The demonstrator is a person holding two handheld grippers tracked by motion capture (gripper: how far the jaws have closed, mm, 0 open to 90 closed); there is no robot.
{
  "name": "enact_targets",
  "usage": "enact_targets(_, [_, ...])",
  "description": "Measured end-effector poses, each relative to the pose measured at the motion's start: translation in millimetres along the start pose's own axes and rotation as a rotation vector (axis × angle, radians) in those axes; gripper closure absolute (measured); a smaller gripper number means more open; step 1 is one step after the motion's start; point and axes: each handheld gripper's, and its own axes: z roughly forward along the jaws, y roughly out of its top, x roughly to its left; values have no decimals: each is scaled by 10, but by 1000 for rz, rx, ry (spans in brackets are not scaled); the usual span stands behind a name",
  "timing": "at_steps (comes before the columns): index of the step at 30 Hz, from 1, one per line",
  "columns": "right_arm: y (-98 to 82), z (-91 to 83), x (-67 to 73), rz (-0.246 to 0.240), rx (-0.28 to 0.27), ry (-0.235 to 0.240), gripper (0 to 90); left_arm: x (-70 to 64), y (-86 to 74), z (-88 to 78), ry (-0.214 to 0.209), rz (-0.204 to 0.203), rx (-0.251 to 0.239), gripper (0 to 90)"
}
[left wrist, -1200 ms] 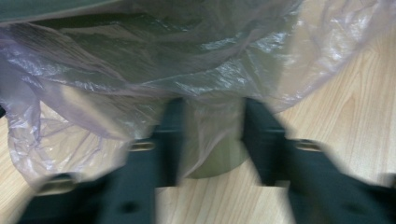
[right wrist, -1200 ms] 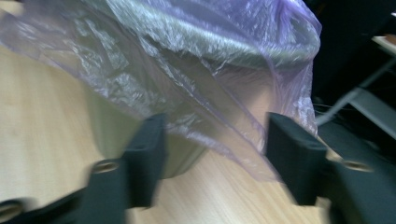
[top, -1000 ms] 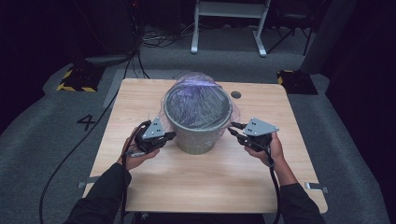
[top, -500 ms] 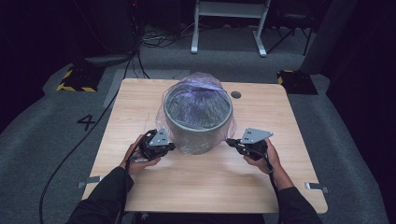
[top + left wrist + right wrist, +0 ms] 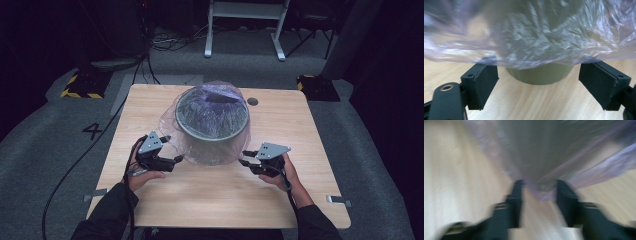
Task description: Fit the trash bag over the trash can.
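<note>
A grey-green bucket [image 5: 212, 139] stands mid-table, lined with a thin translucent purple bag [image 5: 171, 125] whose hem is folded down over the outside wall. My left gripper [image 5: 176, 160] sits low at the bucket's left side. Its jaws have just been opening and now stand wide apart [image 5: 539, 82], with the bag's hem [image 5: 531, 37] hanging above them and the bucket's base [image 5: 539, 76] beyond. My right gripper [image 5: 245, 159] is low at the right side. Its jaws [image 5: 539, 187] have just been opening too, and a loose fold of bag [image 5: 544, 192] hangs between them, blurred.
The wooden table [image 5: 215, 200] has bare room in front of the bucket and a round cable hole [image 5: 252, 101] behind it. Cables [image 5: 75, 165] run across the grey floor at the left. A white frame [image 5: 245, 30] stands beyond the table.
Both hands have come down from near the bucket's rim to its base, drawing the bag's hem down the outside. Both pairs of jaws, pinched before, now stand apart.
</note>
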Motion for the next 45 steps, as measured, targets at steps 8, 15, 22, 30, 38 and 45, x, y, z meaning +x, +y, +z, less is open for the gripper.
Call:
enact_targets(8, [97, -169, 24, 27, -65, -152, 243, 27, 31, -144, 30, 44, -13, 153])
enact_targets(15, [211, -146, -12, 25, -69, -167, 204, 115, 216, -2, -16, 72, 18, 155])
enact_targets(22, [311, -105, -83, 32, -89, -152, 207, 237, 371, 149, -30, 90, 37, 198])
enact_targets(30, [326, -82, -137, 15, -114, -81, 770, 277, 324, 255, -48, 121, 81, 900])
enact_targets(38, [261, -20, -100, 5, -54, -19, 900, 201, 168, 373, -98, 149, 165, 900])
enact_targets(45, [99, 72, -116, 34, 37, 28, 900, 107, -16, 494, -126, 170, 247, 900])
